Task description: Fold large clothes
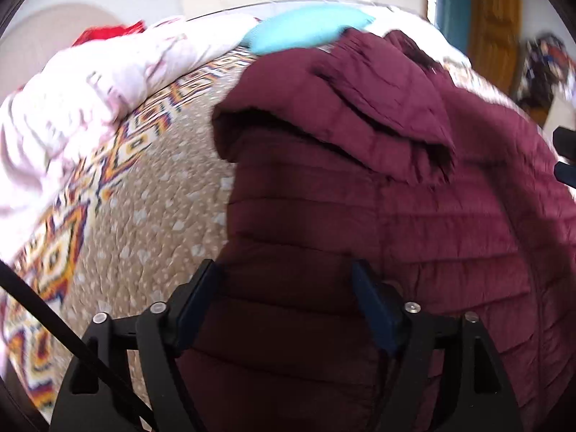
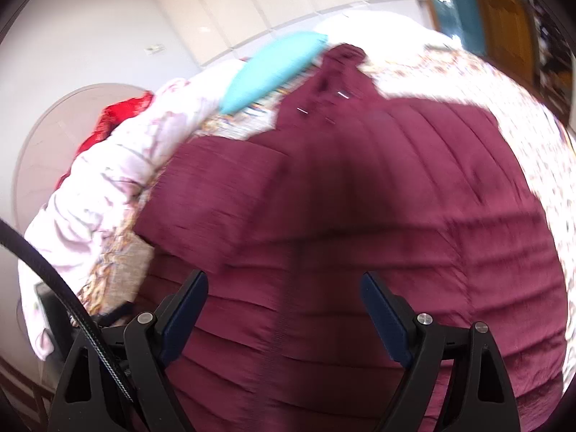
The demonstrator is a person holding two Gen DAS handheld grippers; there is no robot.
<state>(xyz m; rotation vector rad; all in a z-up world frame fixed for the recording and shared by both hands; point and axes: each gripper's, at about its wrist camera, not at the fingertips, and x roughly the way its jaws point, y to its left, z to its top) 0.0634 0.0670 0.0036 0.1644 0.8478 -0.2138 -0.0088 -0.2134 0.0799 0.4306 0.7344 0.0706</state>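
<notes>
I am looking into a bedroom in someone's home. A wide bed (image 1: 144, 187) fills most of both views, spread with a beige quilted cover that has a bright geometric border (image 1: 54, 252). A crumpled pale pink duvet (image 1: 90, 82) is heaped along its far edge, with a turquoise pillow (image 2: 273, 68) beside it and something red (image 2: 118, 118) bunched behind. A maroon puffer jacket (image 2: 360, 187) lies spread on the cover. Beyond the bed I see plain white walls, a rounded pale headboard (image 2: 54, 136), a wooden door (image 1: 493, 28) and a teal strip (image 1: 450, 7) next to it.
</notes>
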